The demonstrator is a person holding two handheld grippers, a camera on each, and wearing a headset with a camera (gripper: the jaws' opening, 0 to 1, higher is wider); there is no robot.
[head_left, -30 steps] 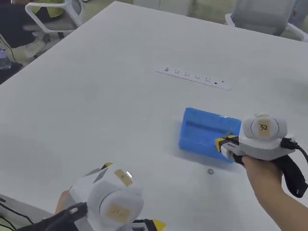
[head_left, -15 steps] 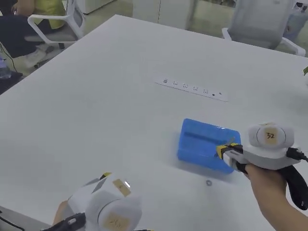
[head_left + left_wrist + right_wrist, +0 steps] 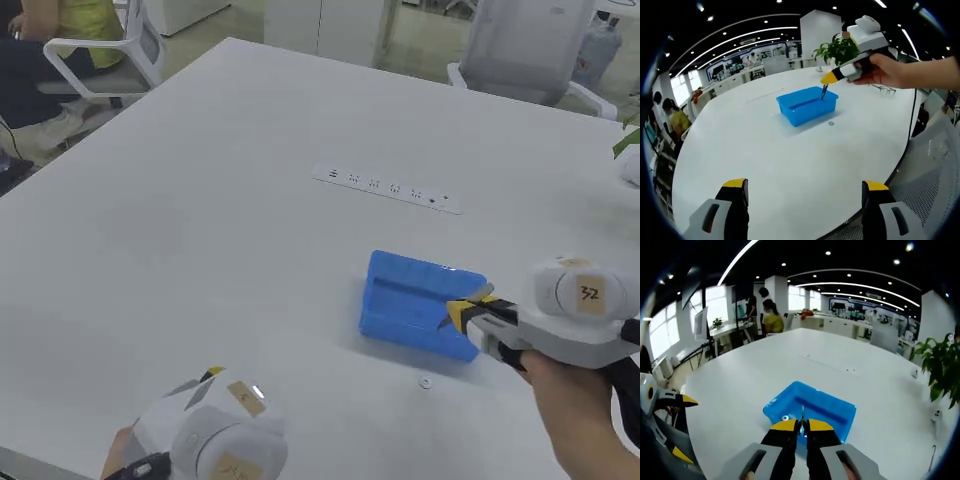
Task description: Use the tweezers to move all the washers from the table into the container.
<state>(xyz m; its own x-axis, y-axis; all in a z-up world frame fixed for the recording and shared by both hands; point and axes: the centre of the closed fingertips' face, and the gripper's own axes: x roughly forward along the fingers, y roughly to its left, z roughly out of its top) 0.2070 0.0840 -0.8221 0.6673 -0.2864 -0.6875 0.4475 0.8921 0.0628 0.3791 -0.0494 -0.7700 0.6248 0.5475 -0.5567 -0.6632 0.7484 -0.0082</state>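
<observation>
While the right gripper [image 3: 801, 426] pinches the tweezers [image 3: 802, 412], tips over the blue container [image 3: 415, 300], the left gripper [image 3: 802, 192] sits low near the table [image 3: 200, 200] edge, jaws spread wide. One loose washer [image 3: 426, 382] lies just beside the container and one second washer [image 3: 785, 417] is inside. One power strip [image 3: 385, 188] lies beyond, well apart.

My right claw [image 3: 452, 314]: rounded white shell, yellow-tipped black jaws, "32" sticker [image 3: 588, 293] on top, black cable [image 3: 913, 120] behind.
</observation>
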